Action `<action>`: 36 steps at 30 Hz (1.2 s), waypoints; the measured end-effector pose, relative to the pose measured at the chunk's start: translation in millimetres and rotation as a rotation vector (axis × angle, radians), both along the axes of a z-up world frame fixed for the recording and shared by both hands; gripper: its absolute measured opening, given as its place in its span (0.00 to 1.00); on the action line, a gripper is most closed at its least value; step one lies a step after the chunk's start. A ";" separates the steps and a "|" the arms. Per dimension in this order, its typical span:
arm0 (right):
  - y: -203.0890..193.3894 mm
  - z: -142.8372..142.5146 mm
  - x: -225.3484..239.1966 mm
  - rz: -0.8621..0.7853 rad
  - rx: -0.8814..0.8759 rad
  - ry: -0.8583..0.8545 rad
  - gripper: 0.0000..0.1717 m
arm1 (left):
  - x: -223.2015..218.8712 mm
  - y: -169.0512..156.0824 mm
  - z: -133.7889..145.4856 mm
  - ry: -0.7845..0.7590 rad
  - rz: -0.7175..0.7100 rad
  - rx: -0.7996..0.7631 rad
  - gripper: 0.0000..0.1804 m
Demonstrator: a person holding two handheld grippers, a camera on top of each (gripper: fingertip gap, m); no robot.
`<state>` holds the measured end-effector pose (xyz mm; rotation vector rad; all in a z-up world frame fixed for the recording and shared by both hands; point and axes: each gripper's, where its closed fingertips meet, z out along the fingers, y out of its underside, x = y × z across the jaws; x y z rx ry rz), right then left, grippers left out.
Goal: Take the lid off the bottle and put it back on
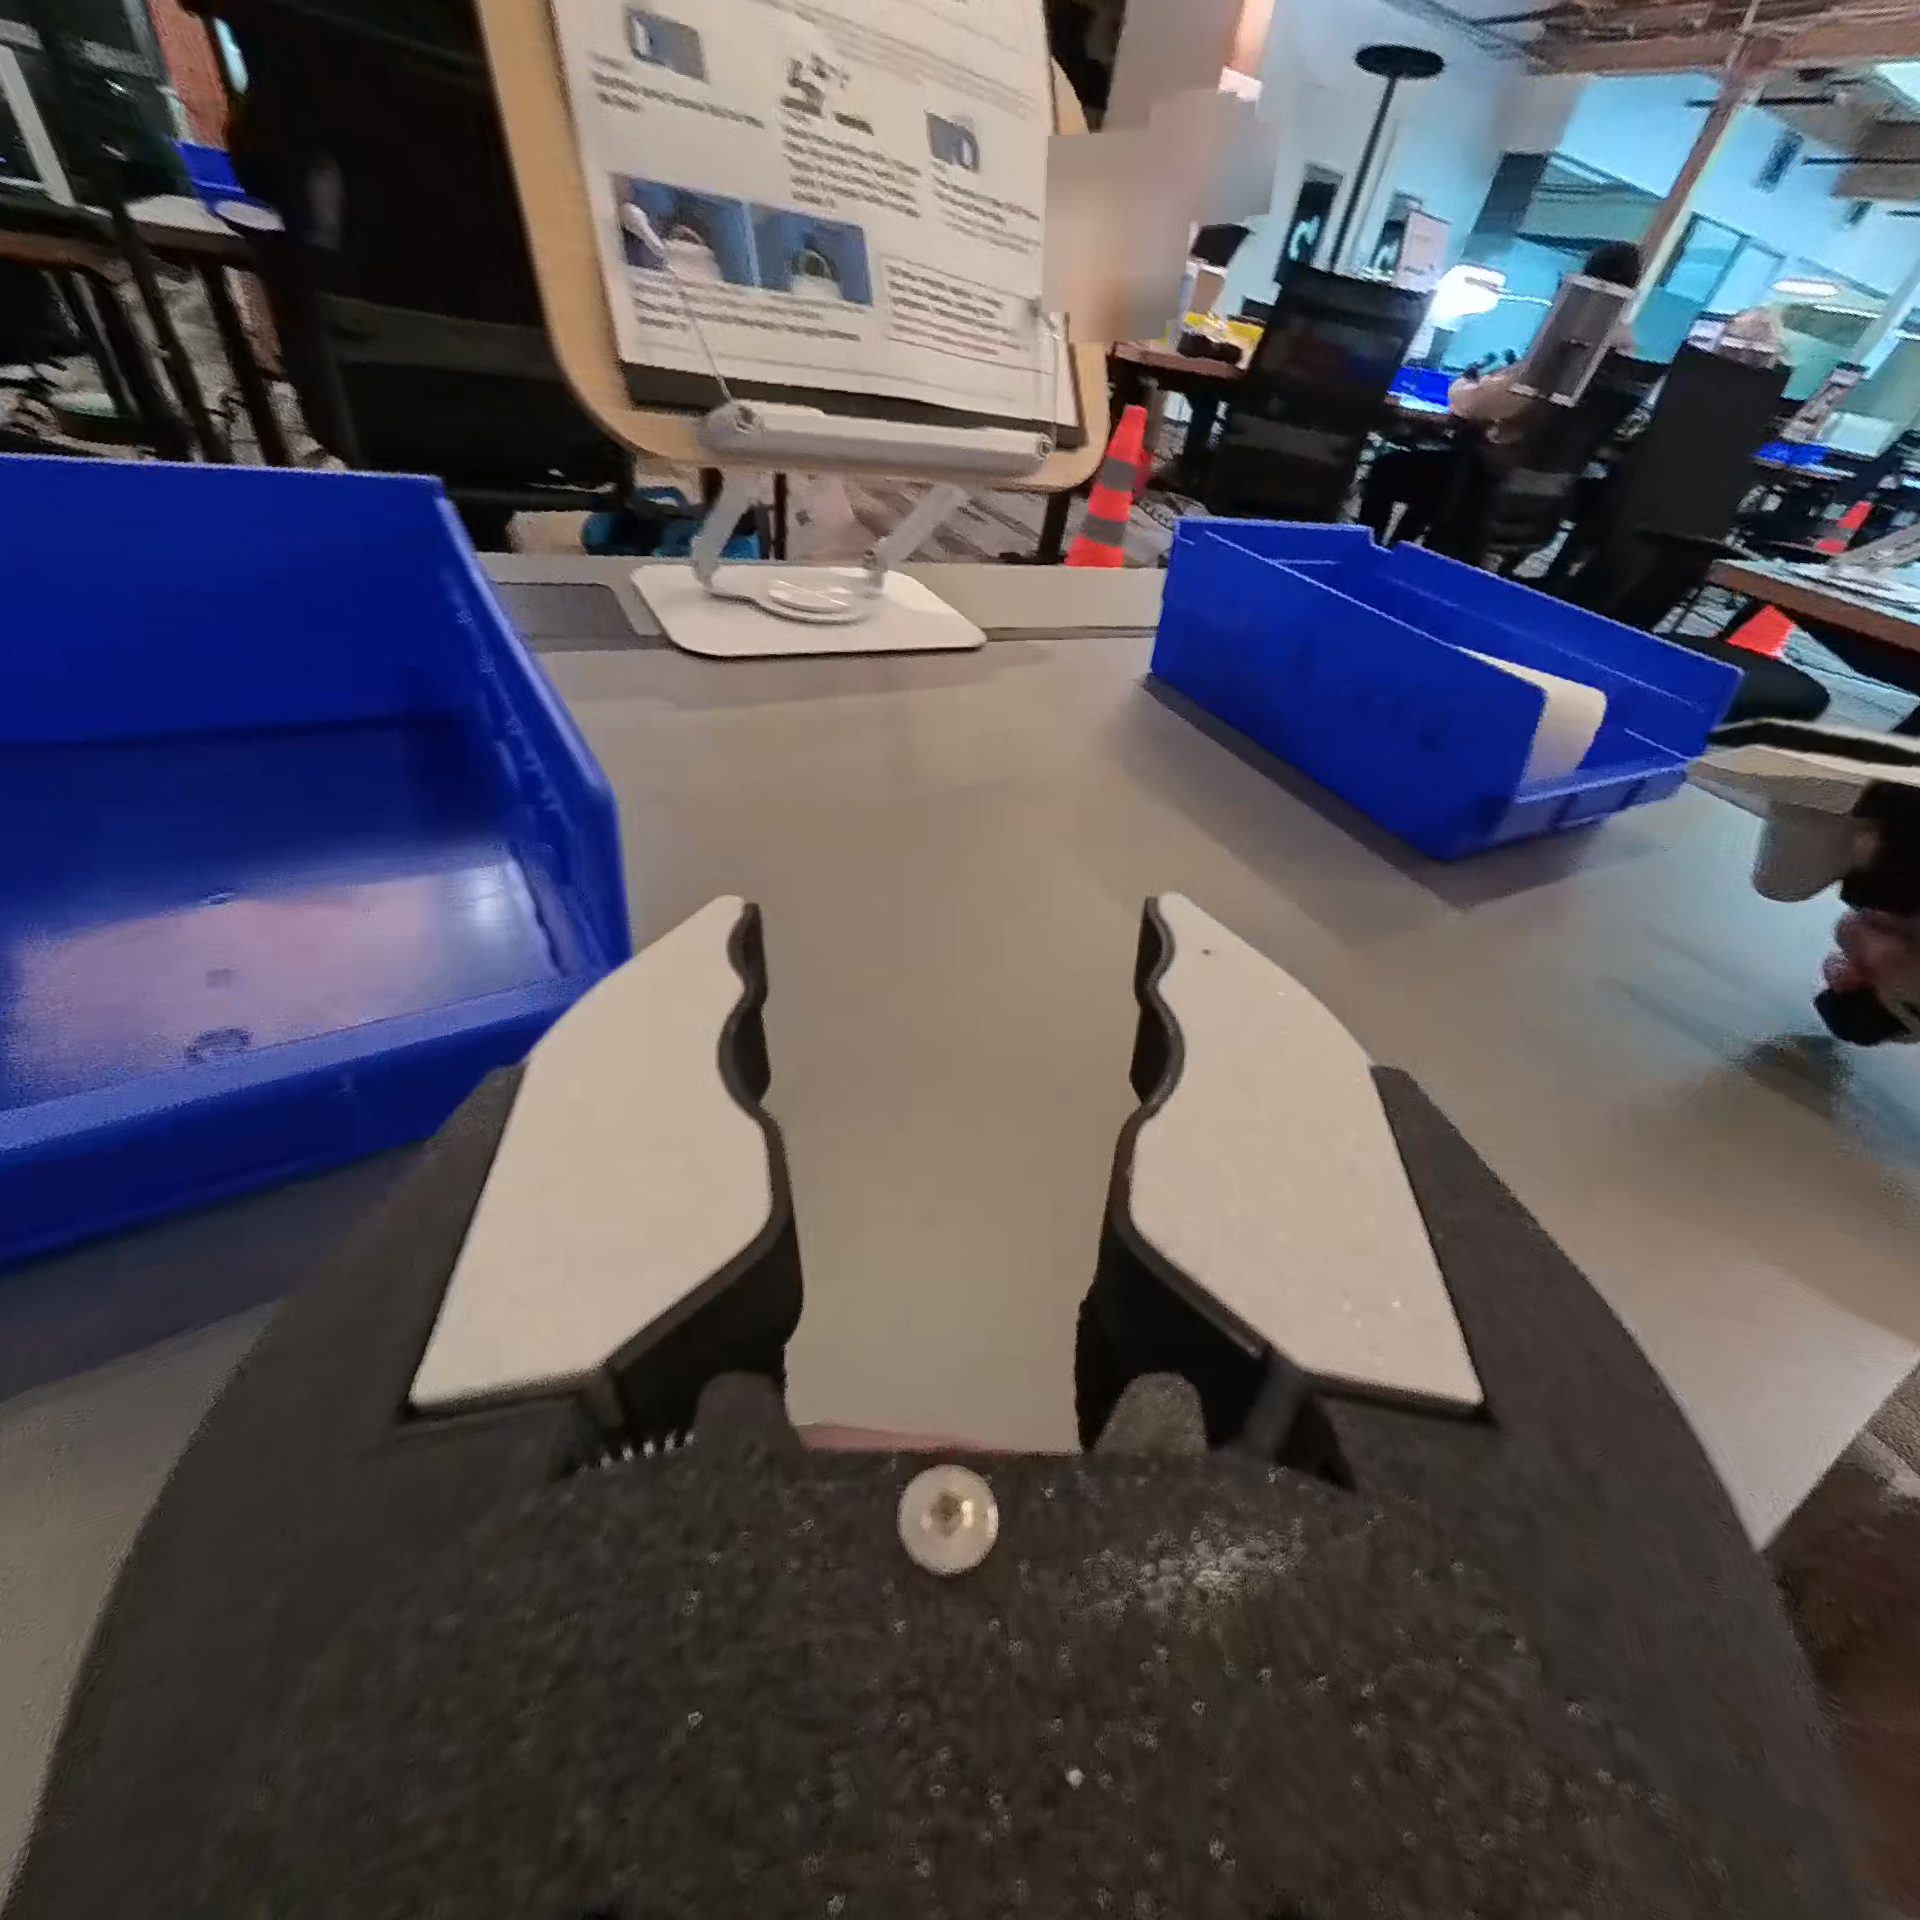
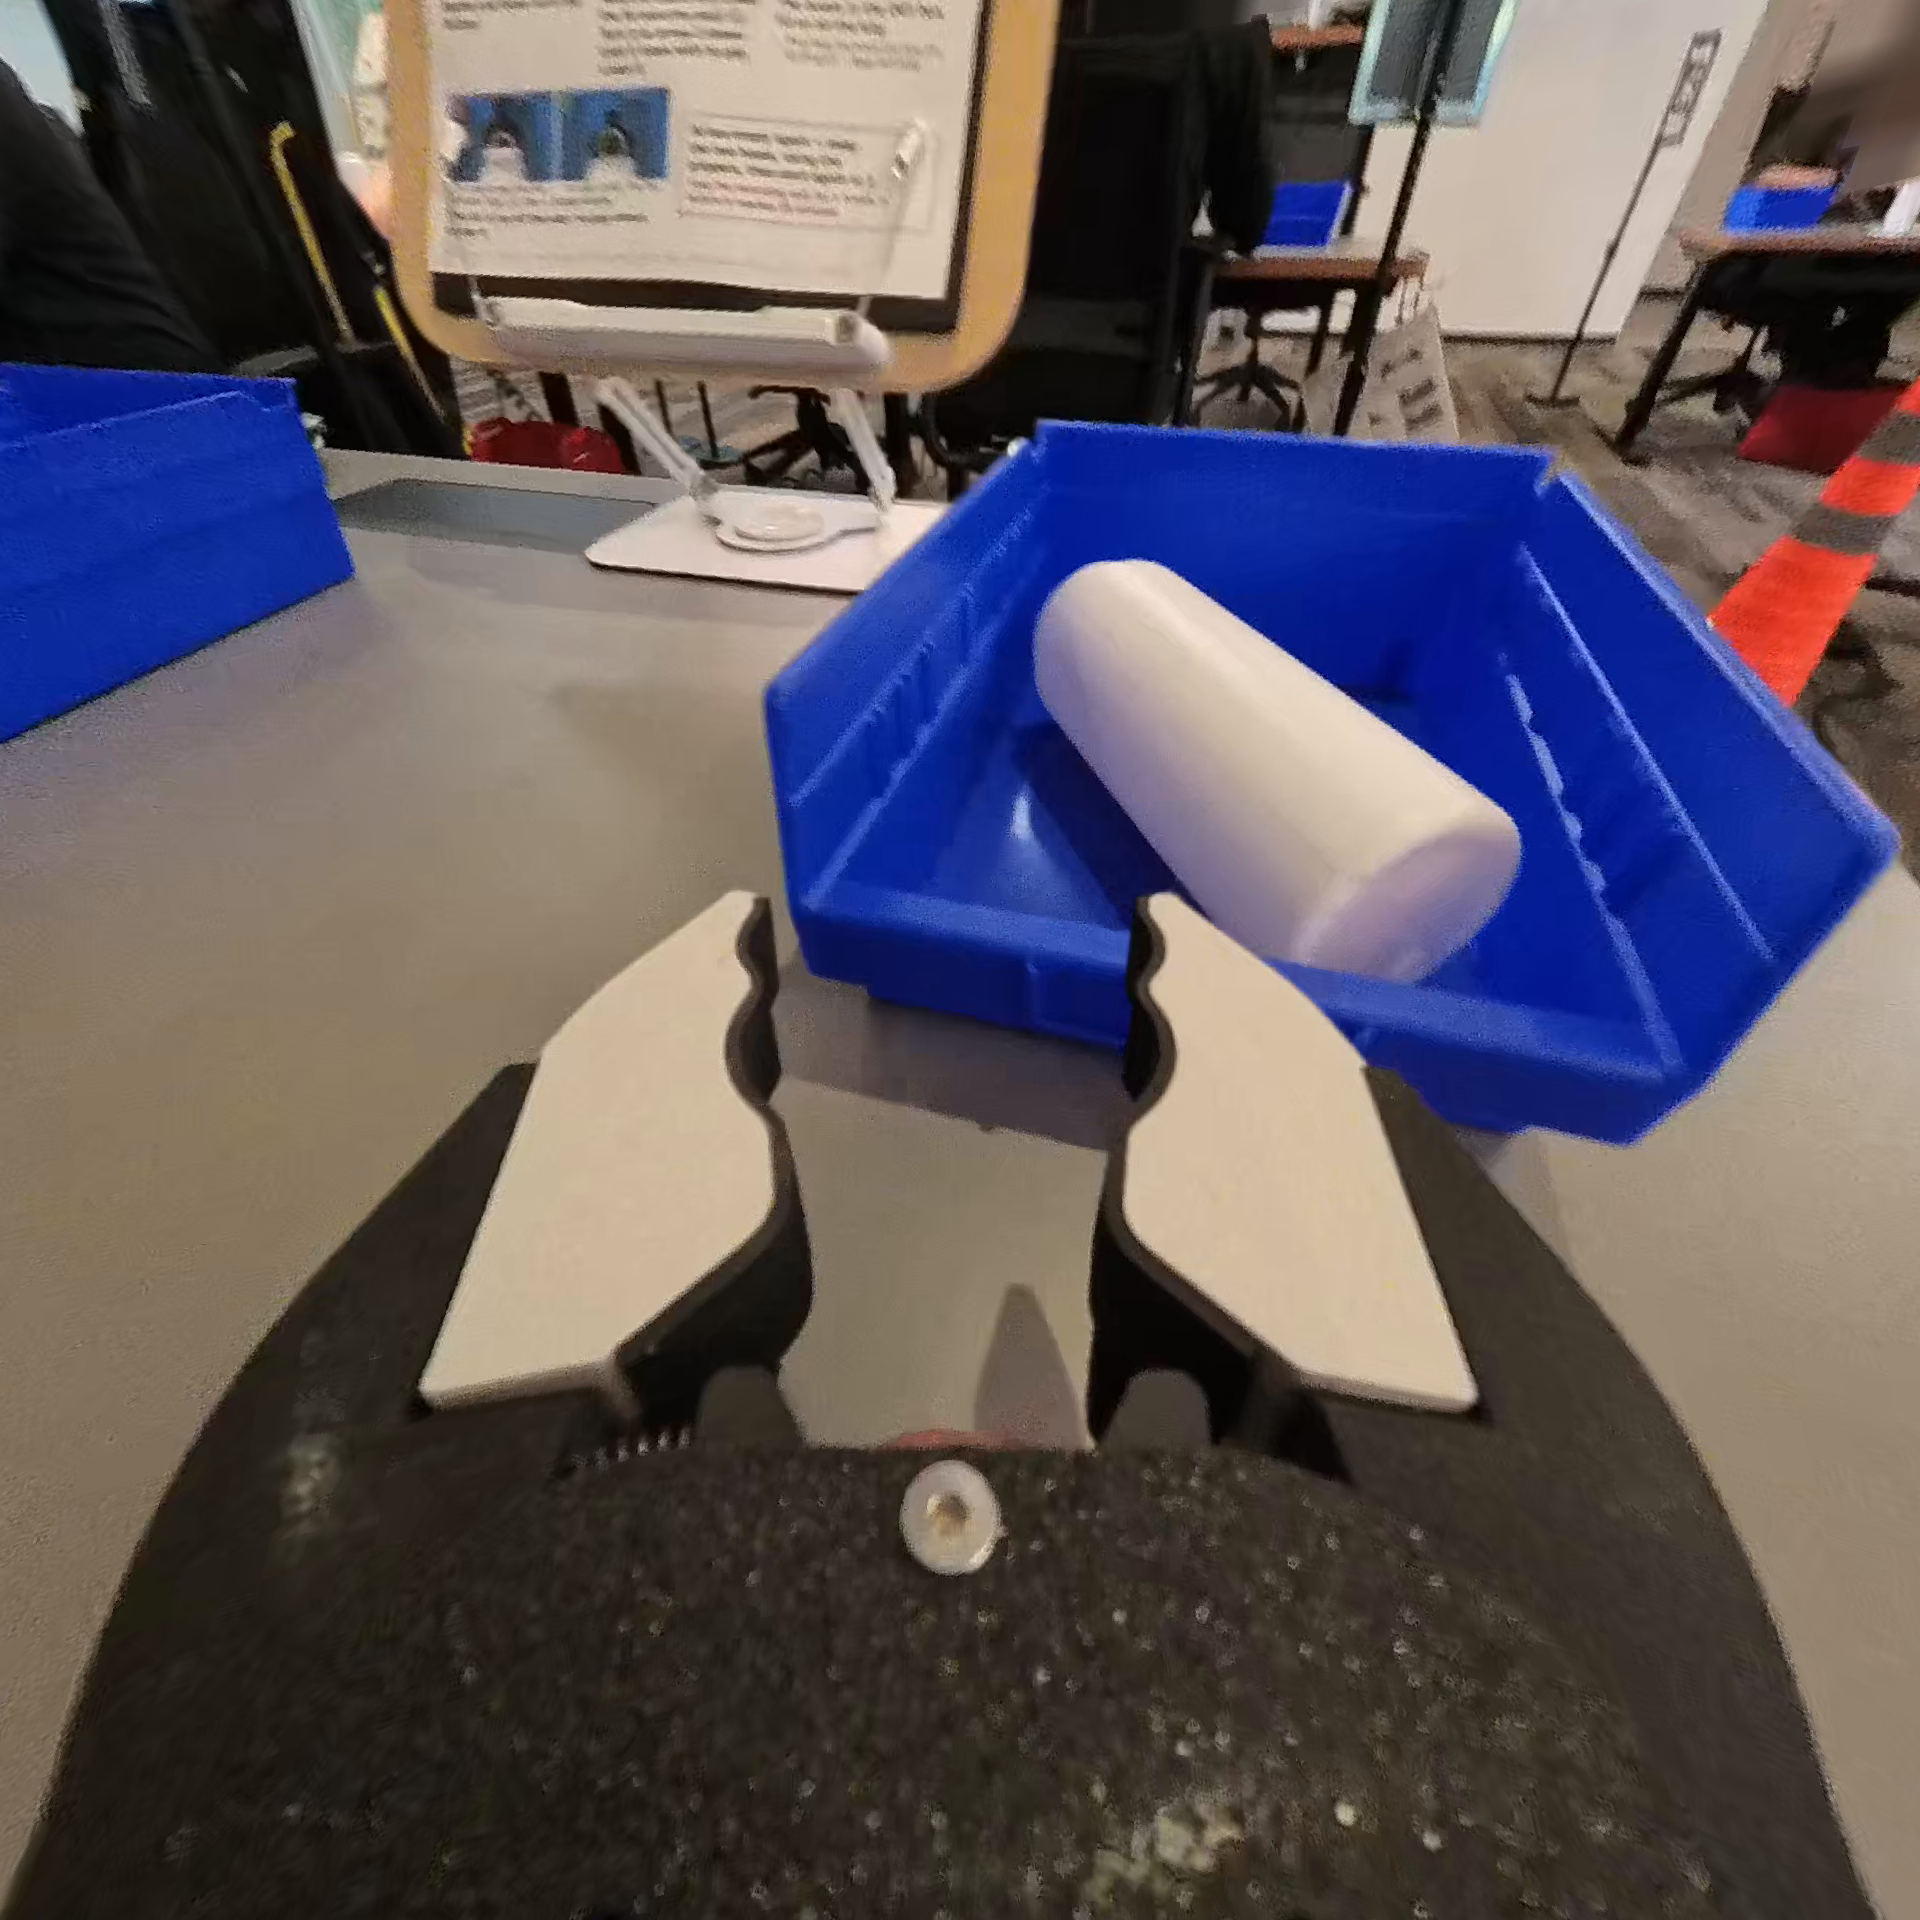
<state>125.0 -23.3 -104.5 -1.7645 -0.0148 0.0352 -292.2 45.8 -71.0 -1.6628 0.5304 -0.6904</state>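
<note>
Left hand-held gripper (image 1: 951, 935): spread wide, nothing between the fingers (image 1: 665, 1049), only bare grey table (image 1: 935, 790) visible through the gap. Positioned above the table, between two blue bins. Large bin (image 1: 312, 831) just to the left, close beside the left finger, open side up. Shallow bin (image 1: 1351, 665) farther off to the right, with a white rounded object showing above its wall. Part of the other gripper seen at the far right edge, blurred.

Right hand-held gripper (image 2: 951, 935): spread wide, holding nothing. Fingers (image 2: 1247, 1091) poised just short of the shallow bin (image 2: 935, 956), near its front-left corner; right fingertip overlapped the front wall in view, contact not determinable. Front wall and table surface visible between the fingertips.

Bottle (image 2: 1268, 758): white, cylindrical, lying on its side inside the shallow bin, set diagonally, one end toward the back-left, the other toward the front-right near the front wall. Not touched by either gripper. Lid not distinguishable from the body because of blur and uniform colour.

Document stand (image 2: 717, 520) with a printed sheet at the back edge of the table, between the two bins. Orange cone (image 1: 1117, 488) on the floor behind the table. Chairs and desks beyond, out of focus.
</note>
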 end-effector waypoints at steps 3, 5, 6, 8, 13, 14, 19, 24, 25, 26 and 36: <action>0.9 -0.6 9.3 -0.008 0.004 0.041 0.38 | -6.6 6.9 -5.7 0.028 0.012 -0.003 0.38; 2.6 -3.9 14.1 -0.006 0.000 0.027 0.37 | -9.1 11.3 -17.0 0.062 0.031 -0.014 0.38; 3.7 -4.4 14.6 0.004 0.001 0.025 0.37 | -9.6 12.5 -21.5 0.074 0.035 -0.023 0.38; 4.8 -5.2 15.1 0.016 -0.005 0.028 0.37 | -10.8 13.7 -24.6 0.080 0.040 -0.029 0.38; 6.0 -5.0 12.3 0.031 -0.002 0.013 0.37 | -14.6 15.4 -25.1 0.083 0.059 -0.028 0.38; 6.2 -5.0 11.2 0.035 -0.002 0.005 0.37 | -14.3 15.7 -25.8 0.083 0.059 -0.032 0.38; 6.9 15.1 23.4 -0.032 0.067 -0.108 0.38 | -4.4 11.9 -23.0 0.067 0.012 -0.009 0.38; -15.6 50.4 46.8 -0.190 0.225 -0.129 0.35 | 57.4 2.7 2.0 -0.058 -0.142 -0.015 0.40; -14.9 41.5 54.3 -0.207 0.198 -0.169 0.37 | 81.4 -3.4 1.2 -0.039 -0.212 -0.045 0.41; -13.4 32.9 63.7 -0.226 0.158 -0.204 0.38 | 106.4 -10.3 2.6 -0.035 -0.281 -0.072 0.42; -17.6 1.1 99.8 -0.209 0.016 0.029 0.43 | 335.8 4.6 -37.8 0.197 -0.294 -0.205 0.43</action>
